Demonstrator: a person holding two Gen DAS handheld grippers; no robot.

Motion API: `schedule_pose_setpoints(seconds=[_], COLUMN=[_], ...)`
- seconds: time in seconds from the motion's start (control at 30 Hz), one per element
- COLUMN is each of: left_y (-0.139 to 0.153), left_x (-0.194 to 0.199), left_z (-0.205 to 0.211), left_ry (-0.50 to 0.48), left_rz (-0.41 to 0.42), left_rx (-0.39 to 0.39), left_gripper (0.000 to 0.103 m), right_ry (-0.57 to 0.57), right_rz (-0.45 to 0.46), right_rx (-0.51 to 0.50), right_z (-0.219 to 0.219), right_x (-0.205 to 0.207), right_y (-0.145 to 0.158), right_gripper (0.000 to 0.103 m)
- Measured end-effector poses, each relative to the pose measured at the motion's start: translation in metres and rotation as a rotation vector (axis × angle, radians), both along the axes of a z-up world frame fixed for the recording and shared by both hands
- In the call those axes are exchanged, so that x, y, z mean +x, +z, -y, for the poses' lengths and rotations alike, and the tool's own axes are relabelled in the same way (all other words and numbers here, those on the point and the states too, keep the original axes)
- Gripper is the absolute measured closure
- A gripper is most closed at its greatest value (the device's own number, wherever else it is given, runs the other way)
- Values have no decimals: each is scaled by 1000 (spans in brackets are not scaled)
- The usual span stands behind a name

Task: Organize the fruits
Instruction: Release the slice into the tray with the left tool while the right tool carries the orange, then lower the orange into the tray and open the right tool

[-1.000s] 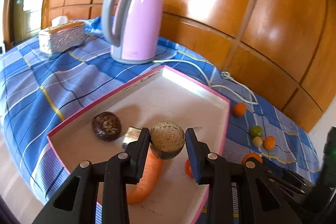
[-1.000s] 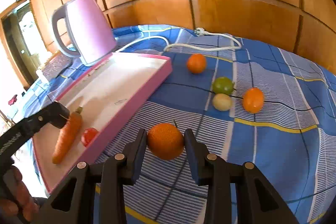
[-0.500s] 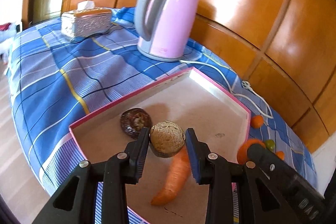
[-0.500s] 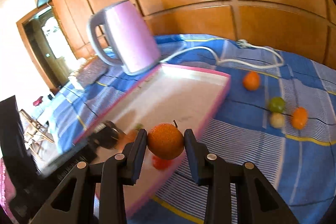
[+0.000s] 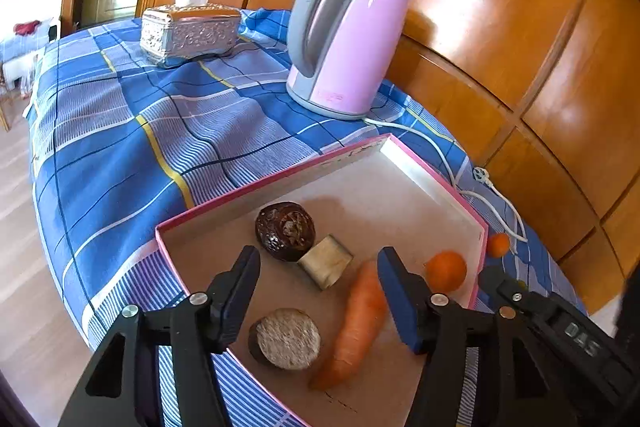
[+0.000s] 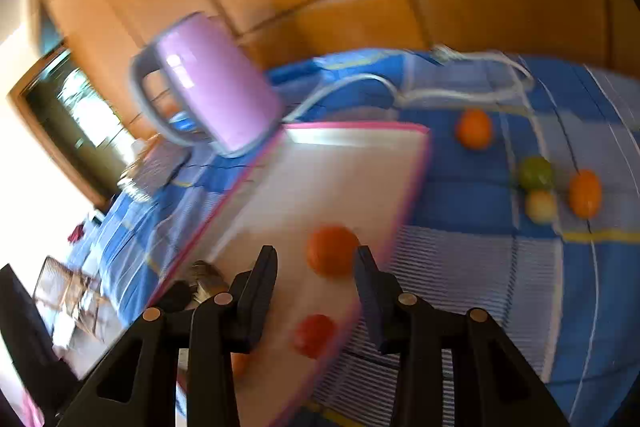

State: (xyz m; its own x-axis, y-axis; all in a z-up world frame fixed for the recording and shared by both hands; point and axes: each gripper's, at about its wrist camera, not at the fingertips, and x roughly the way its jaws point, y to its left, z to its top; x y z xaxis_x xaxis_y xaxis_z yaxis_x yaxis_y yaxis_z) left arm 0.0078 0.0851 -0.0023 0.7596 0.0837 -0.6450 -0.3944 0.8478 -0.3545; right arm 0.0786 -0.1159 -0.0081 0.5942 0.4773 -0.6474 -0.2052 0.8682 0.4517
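A pink-rimmed tray (image 5: 280,179) lies on the blue checked cloth. In it are a dark round fruit (image 5: 285,231), a pale block (image 5: 326,261), a carrot (image 5: 356,323) and a brown flat-topped fruit (image 5: 286,339). My left gripper (image 5: 318,259) hovers over them, its jaws opening with nothing gripped; the brown fruit rests on the tray floor below. In the blurred right wrist view, my right gripper (image 6: 316,259) is over the tray (image 6: 360,126), its jaws opening. An orange (image 6: 332,251) sits between them against the right finger, clear of the left one. A red tomato (image 6: 314,335) lies nearer.
A pink kettle (image 5: 348,31) stands behind the tray, its white cable (image 5: 440,155) trailing along the wall. A silver tissue box (image 5: 188,31) is at the far left. On the cloth right of the tray lie an orange fruit (image 6: 474,129), a green one (image 6: 536,171), a pale one (image 6: 540,205) and another orange one (image 6: 585,193).
My left gripper has opened and the brown fruit now lies in the tray. My right gripper carried the orange from the cloth to over the tray and its jaws have parted a little.
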Motion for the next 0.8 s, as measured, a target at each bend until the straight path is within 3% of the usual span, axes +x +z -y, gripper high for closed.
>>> schedule_pose_setpoints(seconds=[0.2,0.23,0.33,0.8], left_y=[1,1,2,-2], left_x=[0,0,1,8], left_z=[8,9,11,26], left_ry=[-37,-39,-51,-111], left_rz=[7,9,11,1], left_rx=[11,12,15,36], left_gripper=[37,37,37,38], right_ry=[-8,-9,-11,69], right_rz=[-87,-96,-109,-129], right_rx=[82,92,109,120], right_z=[9,8,7,-12], right_x=[14,17,27,66], right_y=[-18,-20,-24,-30], right_gripper=[63,59,53,53])
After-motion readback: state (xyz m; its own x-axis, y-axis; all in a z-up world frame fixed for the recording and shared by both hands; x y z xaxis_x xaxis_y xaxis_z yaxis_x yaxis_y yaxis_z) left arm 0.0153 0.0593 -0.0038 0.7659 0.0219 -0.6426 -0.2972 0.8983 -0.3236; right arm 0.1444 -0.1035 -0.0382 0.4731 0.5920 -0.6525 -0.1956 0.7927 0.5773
